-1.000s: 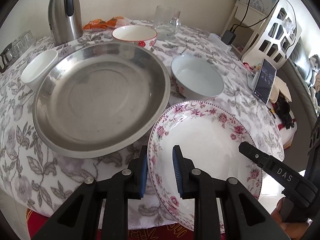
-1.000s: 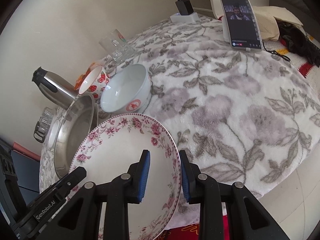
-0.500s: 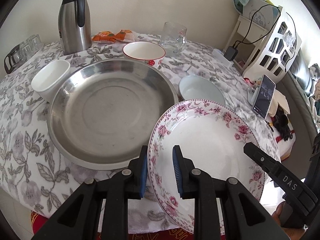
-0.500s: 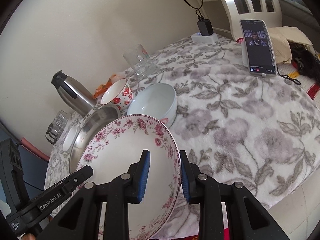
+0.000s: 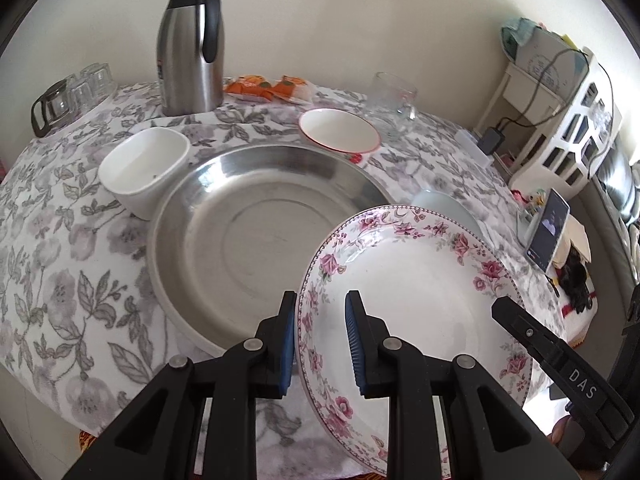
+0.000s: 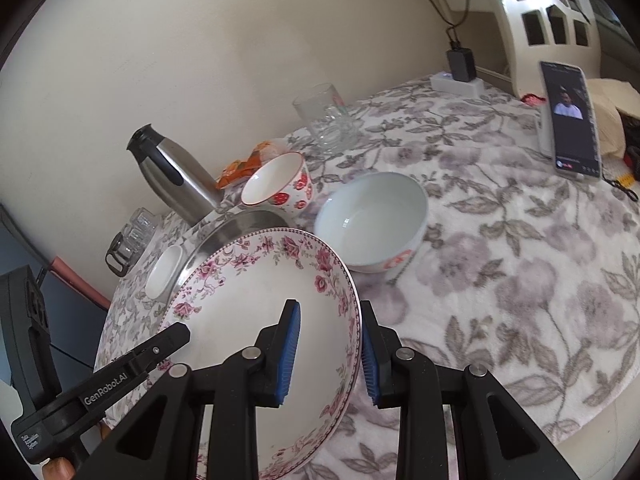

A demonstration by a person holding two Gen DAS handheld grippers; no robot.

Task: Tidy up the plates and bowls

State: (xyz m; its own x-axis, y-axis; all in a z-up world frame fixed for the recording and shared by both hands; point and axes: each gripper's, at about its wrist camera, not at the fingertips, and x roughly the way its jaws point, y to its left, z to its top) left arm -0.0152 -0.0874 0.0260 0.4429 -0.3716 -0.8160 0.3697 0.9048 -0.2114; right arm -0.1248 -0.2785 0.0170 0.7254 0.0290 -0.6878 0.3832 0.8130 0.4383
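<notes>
Floral plate [image 5: 416,292] is pinched at opposite rims by both grippers, held tilted over the table's near edge, overlapping the steel tray [image 5: 256,232]; left gripper [image 5: 320,340] clamps its left rim, right gripper [image 6: 328,348] its right rim, each angled downward; only the left view shows the square white bowl [image 5: 144,168] whole, at the tray's far-left side; only the right view shows the pale blue bowl [image 6: 372,220] fully, since the plate hides most of it on the left; strawberry bowl [image 6: 280,180] sits behind the tray; plate's near rim is cut off by the fingers.
</notes>
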